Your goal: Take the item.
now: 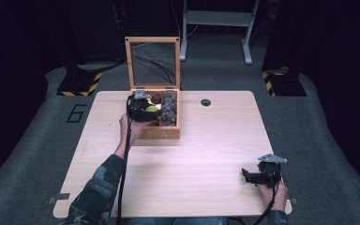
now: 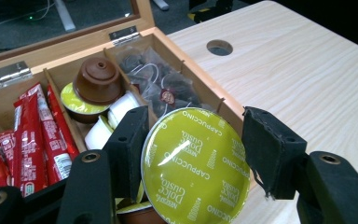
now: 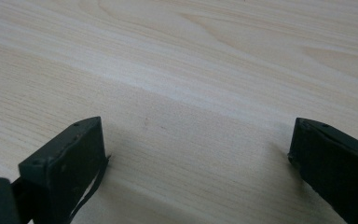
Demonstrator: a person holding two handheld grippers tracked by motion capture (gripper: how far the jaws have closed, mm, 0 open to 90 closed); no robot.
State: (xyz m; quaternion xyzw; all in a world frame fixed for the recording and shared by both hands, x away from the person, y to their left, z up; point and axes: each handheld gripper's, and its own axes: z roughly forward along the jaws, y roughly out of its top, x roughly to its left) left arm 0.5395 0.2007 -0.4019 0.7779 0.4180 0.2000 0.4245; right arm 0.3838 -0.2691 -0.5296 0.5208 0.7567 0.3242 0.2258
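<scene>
A green-lidded capsule [image 2: 196,165] was pinched by the left claw [image 2: 193,154] over the open box [image 1: 176,131] at the bench's [image 1: 206,154] far left. The right claw [image 3: 196,163] was spread, near right.

1 wooden box [image 2: 186,49], 2 grippers, 1 table [image 2: 307,74]. 3 green-lidded capsules: 1 between the left jaws [image 2: 196,168], 1 beyond under a brown pod [image 2: 98,80]. red sachets [image 2: 37,135] too bunched to count.

Left gripper [image 2: 193,156]: black jaws, brass-ringed screw holes. Right gripper [image 1: 251,176]: grey triangular top plate, black cable. Camouflage sleeve [image 1: 96,192].
</scene>
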